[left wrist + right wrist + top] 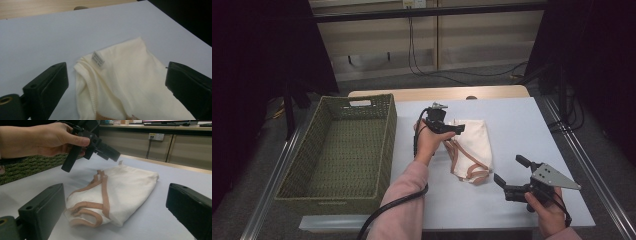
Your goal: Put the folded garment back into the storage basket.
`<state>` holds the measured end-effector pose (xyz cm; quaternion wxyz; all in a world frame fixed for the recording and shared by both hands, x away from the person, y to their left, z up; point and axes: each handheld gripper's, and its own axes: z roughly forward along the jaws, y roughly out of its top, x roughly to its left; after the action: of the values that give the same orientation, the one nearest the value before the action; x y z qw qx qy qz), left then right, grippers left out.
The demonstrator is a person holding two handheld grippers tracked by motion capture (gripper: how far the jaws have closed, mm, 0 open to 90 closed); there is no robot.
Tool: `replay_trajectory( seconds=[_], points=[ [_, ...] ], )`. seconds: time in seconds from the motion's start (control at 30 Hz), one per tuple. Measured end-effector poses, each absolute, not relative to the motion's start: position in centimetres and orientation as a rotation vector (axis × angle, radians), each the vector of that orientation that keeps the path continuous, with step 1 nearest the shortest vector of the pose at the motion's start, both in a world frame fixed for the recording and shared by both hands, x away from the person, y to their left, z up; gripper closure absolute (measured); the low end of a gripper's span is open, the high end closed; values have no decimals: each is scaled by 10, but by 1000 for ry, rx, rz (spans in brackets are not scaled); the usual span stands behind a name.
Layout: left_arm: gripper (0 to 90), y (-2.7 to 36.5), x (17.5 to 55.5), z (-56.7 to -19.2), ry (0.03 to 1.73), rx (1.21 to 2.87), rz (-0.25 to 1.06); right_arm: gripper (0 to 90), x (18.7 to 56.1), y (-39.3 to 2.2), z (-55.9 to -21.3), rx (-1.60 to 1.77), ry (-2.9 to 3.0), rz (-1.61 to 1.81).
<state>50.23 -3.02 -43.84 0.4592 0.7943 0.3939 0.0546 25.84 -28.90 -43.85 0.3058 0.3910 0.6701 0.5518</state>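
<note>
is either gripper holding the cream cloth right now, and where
Nothing is held. The left gripper hovers over the cream cloth with jaws open, and the right gripper is open, apart from it.

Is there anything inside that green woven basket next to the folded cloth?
The green woven basket looks empty: its woven floor shows bare from above. Its near wall hides a strip of the floor right behind it, so that strip cannot be checked. The cream cloth lies outside, on the table.

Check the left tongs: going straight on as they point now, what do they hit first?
Most likely the folded cream cloth: it lies between the open left tongs just ahead, tag end nearest. Depth is hard to judge.
</note>
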Motion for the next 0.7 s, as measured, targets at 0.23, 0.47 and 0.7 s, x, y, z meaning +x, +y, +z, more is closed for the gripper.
replay_trajectory(
  seconds=[0.23,0.47,0.7],
  points=[
    [92,-31,508,-451,1015,1965,117,21,258,-289,-438,1034,1773,1462],
    [143,-36,510,-463,1011,1998,122,21,258,-289,-439,1036,1772,1465],
    [219,-41,509,-463,991,2050,149,23,258,-289,-438,1033,1772,1464]
  ],
)
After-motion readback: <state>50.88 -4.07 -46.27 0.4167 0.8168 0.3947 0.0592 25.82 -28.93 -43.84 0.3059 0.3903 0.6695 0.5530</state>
